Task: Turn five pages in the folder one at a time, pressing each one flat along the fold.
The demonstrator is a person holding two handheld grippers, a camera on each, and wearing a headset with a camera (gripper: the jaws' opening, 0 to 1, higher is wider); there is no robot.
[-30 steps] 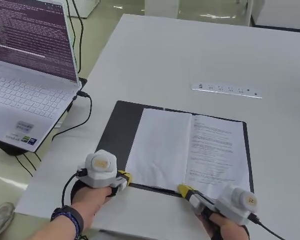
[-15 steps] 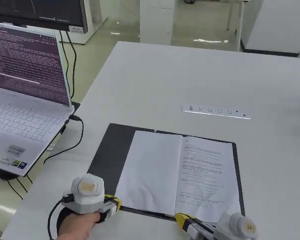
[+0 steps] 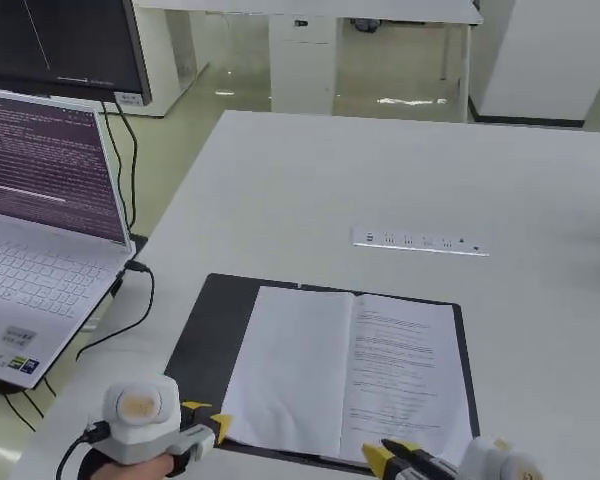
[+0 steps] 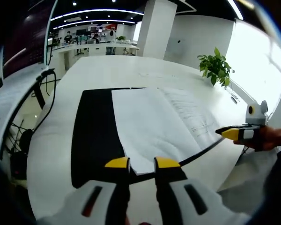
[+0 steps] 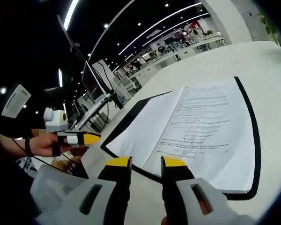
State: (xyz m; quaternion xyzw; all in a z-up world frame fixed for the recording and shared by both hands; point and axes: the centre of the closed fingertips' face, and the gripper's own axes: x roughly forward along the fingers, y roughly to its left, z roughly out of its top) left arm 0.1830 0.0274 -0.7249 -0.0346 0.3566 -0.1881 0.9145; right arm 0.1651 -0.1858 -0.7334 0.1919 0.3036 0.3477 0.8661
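- The folder (image 3: pixel 208 340) lies open on the white surface (image 3: pixel 310 180), close to its near edge and between the two grippers.
- The black inner cover is bare on the left. A blank white sheet (image 3: pixel 290 365) lies next to it, and a sheet of printed text (image 3: pixel 405 375) lies on the right.
- Both sheets lie flat. The fold between them runs from near to far.
- The left gripper (image 3: pixel 208 420) sits just off the folder's near-left corner. In the left gripper view (image 4: pixel 141 163) its fingers stand a narrow gap apart and hold nothing, with the blank sheet's near corner just beyond the tips.
- The right gripper (image 3: pixel 385 455) sits at the folder's near edge, below the printed sheet. In the right gripper view (image 5: pixel 146 162) its fingers stand a narrow gap apart and hold nothing.
- An open laptop (image 3: pixel 40 270) stands to the left, and a power strip (image 3: pixel 420 242) lies beyond the folder.
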